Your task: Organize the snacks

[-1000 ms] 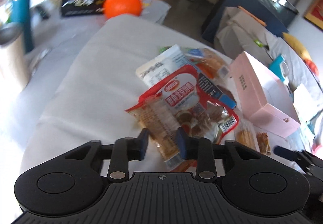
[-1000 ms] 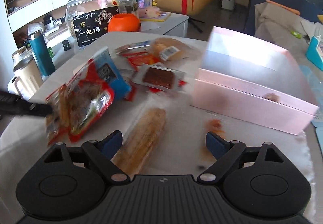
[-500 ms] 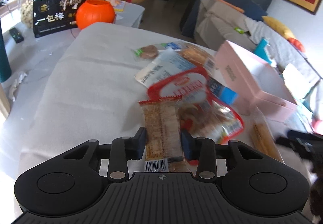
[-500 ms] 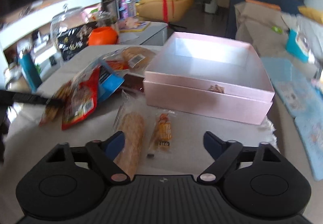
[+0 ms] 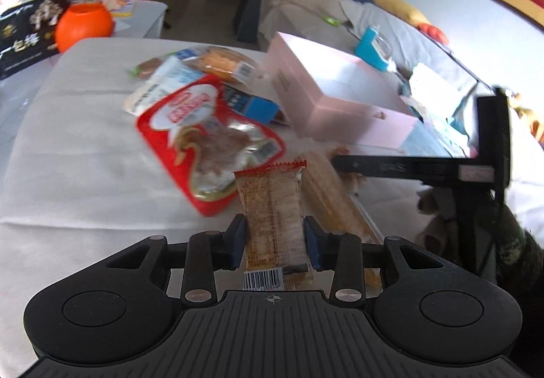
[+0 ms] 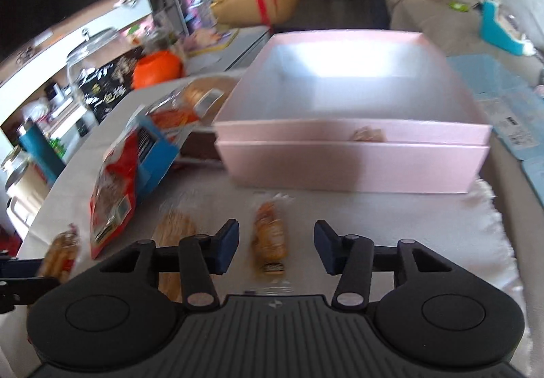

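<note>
My left gripper is shut on a clear-wrapped cracker packet with a red top edge, held above the white cloth. Beyond it lie a red snack bag and a long bread-stick packet. The open pink box stands to the right. My right gripper is open, its fingers on either side of a small pastry packet on the cloth, just in front of the pink box. The right gripper also shows in the left wrist view. The held packet shows at the lower left of the right wrist view.
A pile of snacks lies left of the box: a blue packet and wrapped bread. An orange pumpkin pot and a black bag sit on the far side table. A teal bottle and glass jar stand at left.
My left gripper has carried the cracker packet to the right, toward the pink box. My right gripper has moved forward and narrowed around the small pastry packet.
</note>
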